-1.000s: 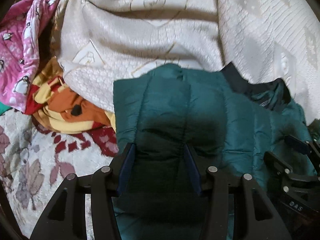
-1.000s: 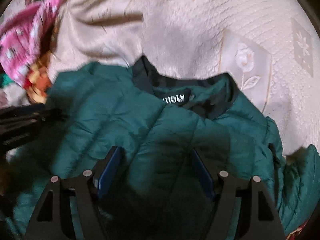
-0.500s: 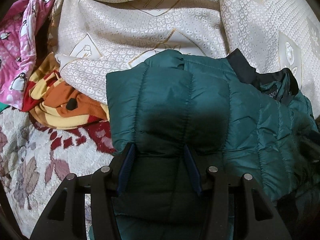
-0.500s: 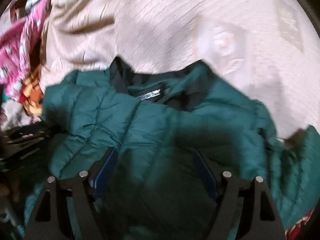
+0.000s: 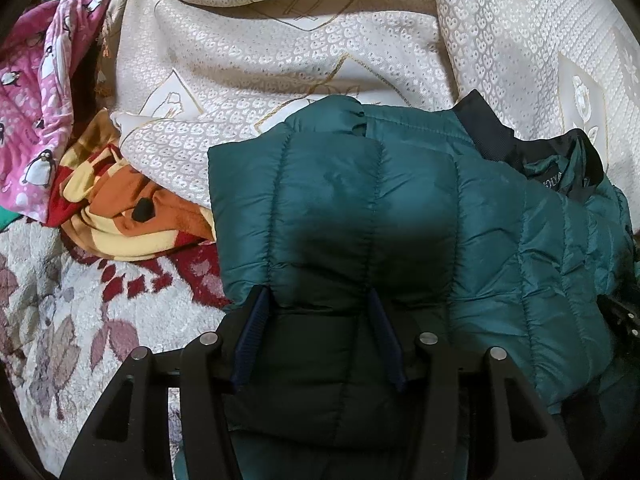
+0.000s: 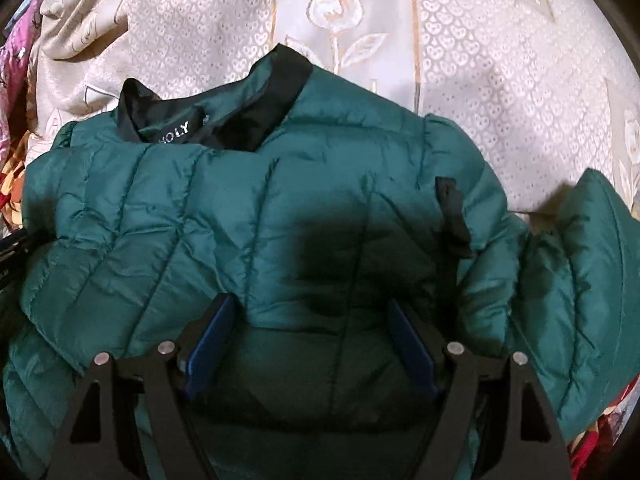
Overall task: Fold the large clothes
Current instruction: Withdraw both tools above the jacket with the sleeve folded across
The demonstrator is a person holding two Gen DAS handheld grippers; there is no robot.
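Green quilted jacket on cream bedspread | my left gripper spread over it | right gripper spread too

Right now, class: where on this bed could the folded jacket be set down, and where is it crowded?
Free: the cream rose-patterned bedspread beyond the green puffer jacket collar. Also the leaf-patterned blanket left of the jacket. Crowded: the orange-yellow garment and pink penguin fabric piled at far left.
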